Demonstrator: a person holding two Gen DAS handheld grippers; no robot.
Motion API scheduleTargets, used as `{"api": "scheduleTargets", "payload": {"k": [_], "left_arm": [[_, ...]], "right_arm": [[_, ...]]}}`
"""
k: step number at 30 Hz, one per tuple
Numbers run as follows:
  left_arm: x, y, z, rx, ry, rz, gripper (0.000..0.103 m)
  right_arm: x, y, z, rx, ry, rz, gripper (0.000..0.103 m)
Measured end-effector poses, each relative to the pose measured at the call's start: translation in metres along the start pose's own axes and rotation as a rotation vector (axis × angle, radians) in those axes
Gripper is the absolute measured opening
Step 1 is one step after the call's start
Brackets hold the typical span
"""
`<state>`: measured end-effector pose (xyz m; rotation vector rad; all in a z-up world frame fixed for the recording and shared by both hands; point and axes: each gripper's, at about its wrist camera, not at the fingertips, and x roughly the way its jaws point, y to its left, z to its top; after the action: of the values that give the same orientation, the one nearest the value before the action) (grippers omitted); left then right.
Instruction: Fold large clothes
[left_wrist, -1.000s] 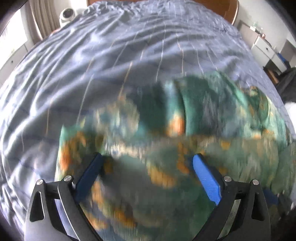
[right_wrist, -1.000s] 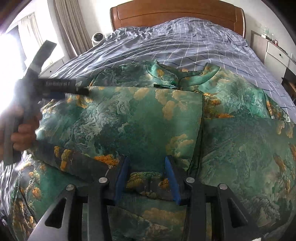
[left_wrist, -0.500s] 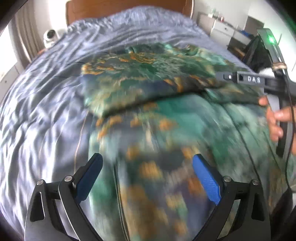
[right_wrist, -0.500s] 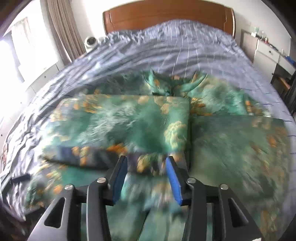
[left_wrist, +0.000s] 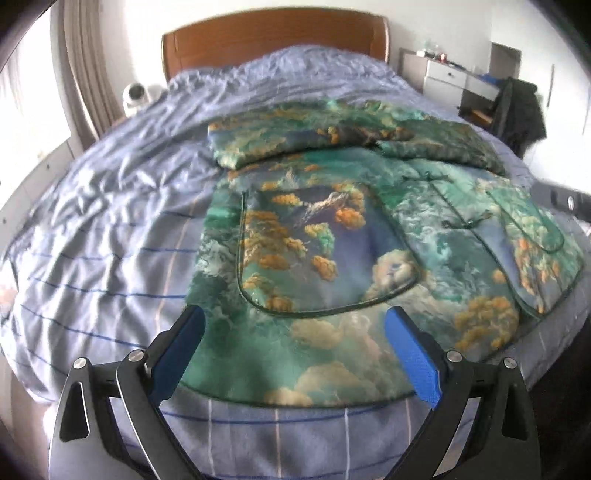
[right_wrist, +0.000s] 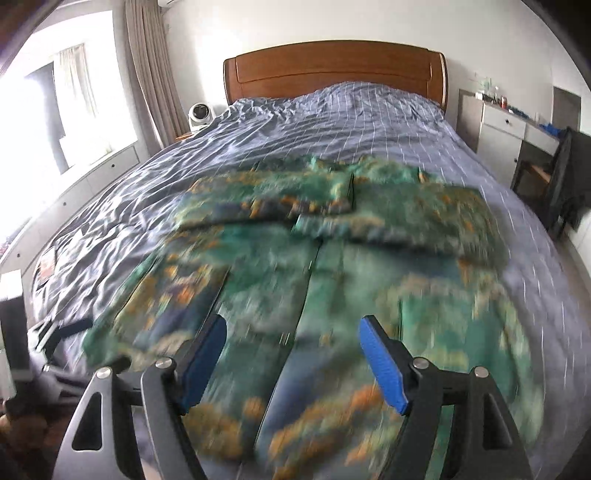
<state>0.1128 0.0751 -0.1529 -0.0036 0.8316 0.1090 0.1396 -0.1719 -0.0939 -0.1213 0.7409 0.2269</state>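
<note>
A large green garment with orange and blue cloud print (left_wrist: 332, 236) lies flat on the bed, both sleeves folded across its chest. It also shows, blurred, in the right wrist view (right_wrist: 332, 266). My left gripper (left_wrist: 295, 343) is open and empty, raised over the garment's near hem. My right gripper (right_wrist: 293, 350) is open and empty, above the lower half of the garment. The other gripper's tip shows at the left wrist view's right edge (left_wrist: 565, 201).
The bed has a blue-grey checked cover (left_wrist: 110, 229) and a wooden headboard (right_wrist: 332, 70). A small white fan (right_wrist: 199, 114) stands left of the bed. A white dresser (right_wrist: 506, 129) and a chair with a dark coat (right_wrist: 565, 173) stand on the right.
My right gripper has let go of the folded sleeve and opened. Both grippers have pulled back toward the foot of the bed; the left one swung from the sleeve to the hem.
</note>
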Motion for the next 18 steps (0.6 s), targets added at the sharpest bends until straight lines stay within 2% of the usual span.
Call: {"api": "scheduleTargets", "payload": {"k": [5, 18], "left_arm": [[-0.014, -0.002, -0.003, 0.013, -0.032, 0.019, 0.098], [-0.026, -0.017, -0.011, 0.07, -0.052, 0.04, 0.098]], "right_arm": [[-0.021, 0.008, -0.024, 0.008, -0.005, 0.035, 0.076], [-0.031, 0.028, -0.035, -0.026, -0.013, 0.067, 0.076]]}}
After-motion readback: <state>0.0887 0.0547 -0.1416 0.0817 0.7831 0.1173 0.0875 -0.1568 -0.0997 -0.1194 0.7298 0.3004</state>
